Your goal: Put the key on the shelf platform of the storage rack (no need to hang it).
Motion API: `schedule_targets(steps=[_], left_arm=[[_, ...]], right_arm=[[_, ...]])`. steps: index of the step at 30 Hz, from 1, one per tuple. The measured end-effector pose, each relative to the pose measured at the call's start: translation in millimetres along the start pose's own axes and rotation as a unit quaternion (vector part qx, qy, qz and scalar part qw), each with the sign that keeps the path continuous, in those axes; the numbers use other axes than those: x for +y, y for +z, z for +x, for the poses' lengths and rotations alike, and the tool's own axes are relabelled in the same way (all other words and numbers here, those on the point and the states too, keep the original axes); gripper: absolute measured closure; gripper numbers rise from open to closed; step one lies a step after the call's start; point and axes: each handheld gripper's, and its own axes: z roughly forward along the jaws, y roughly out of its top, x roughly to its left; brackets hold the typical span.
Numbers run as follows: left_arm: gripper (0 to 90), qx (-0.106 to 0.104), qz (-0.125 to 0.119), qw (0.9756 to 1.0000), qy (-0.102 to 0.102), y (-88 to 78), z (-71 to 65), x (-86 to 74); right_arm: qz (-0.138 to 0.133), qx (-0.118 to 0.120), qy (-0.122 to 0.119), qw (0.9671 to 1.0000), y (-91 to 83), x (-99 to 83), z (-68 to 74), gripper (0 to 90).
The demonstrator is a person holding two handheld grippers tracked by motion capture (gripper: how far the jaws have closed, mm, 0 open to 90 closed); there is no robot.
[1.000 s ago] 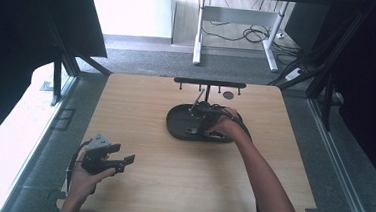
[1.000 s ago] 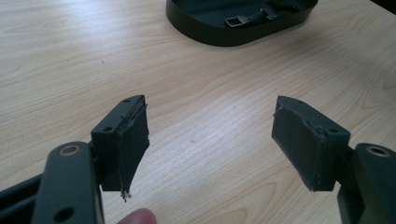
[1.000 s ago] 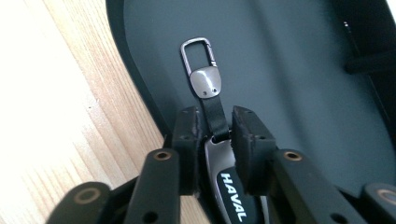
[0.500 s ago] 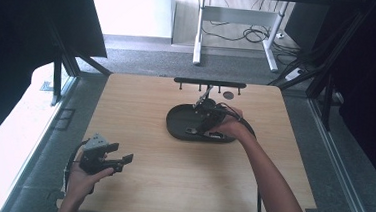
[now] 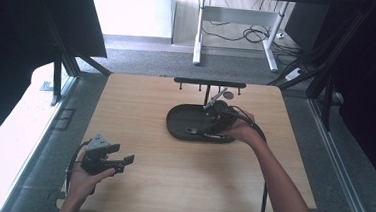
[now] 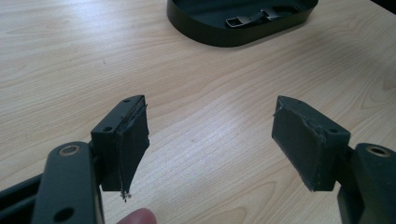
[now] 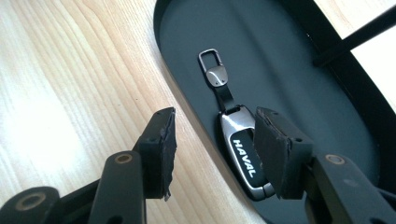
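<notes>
Black key fob [image 7: 243, 156] in the tray [image 7: 299, 93] is sitting between your right gripper's [image 7: 212, 144] wide jaws, awaiting closing, while your left gripper [image 6: 210, 140] is idling wide over the surface [image 6: 70, 56].

Black oval tray [image 5: 179, 127] near table [image 5: 141, 100] centre (right gripper [image 5: 214, 119] inside); left gripper [image 5: 117, 161] near front-left corner.

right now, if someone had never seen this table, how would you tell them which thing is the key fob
Start at the wooden table and find the black oval tray near its middle. The key fob lies inside the tray, by the rim nearest the right gripper, whose open jaws straddle it. It is the shiny metal-edged piece marked HAVAL, with a short strap and a silver clip.
</notes>
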Motion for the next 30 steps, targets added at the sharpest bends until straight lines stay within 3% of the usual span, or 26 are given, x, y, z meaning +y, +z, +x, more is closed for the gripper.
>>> schedule_targets(steps=[9, 15, 23, 30], left_arm=[[27.5, 0.002, -0.002, 1.0000, 0.002, 1.8, -3.2, 0.1], [27.4, 0.006, 0.006, 0.9999, 0.009, 5.4, -7.8, -0.1], [27.4, 0.005, 0.017, 0.9998, 0.011, 11.3, -9.3, -2.2], [27.4, 0.003, 0.024, 0.9996, 0.013, 16.1, -13.5, -3.2]], right_arm=[[-0.023, -0.004, 0.022, 0.9995, -17.7, -29.9, 1.1, 50.0], [-0.047, -0.008, 0.049, 0.9977, -30.2, -56.2, 2.2, 49.9], [-0.074, -0.008, 0.077, 0.9943, -29.7, -113.5, 6.5, 47.5], [-0.100, -0.014, 0.112, 0.9886, -27.8, -163.0, 10.0, 44.9]])
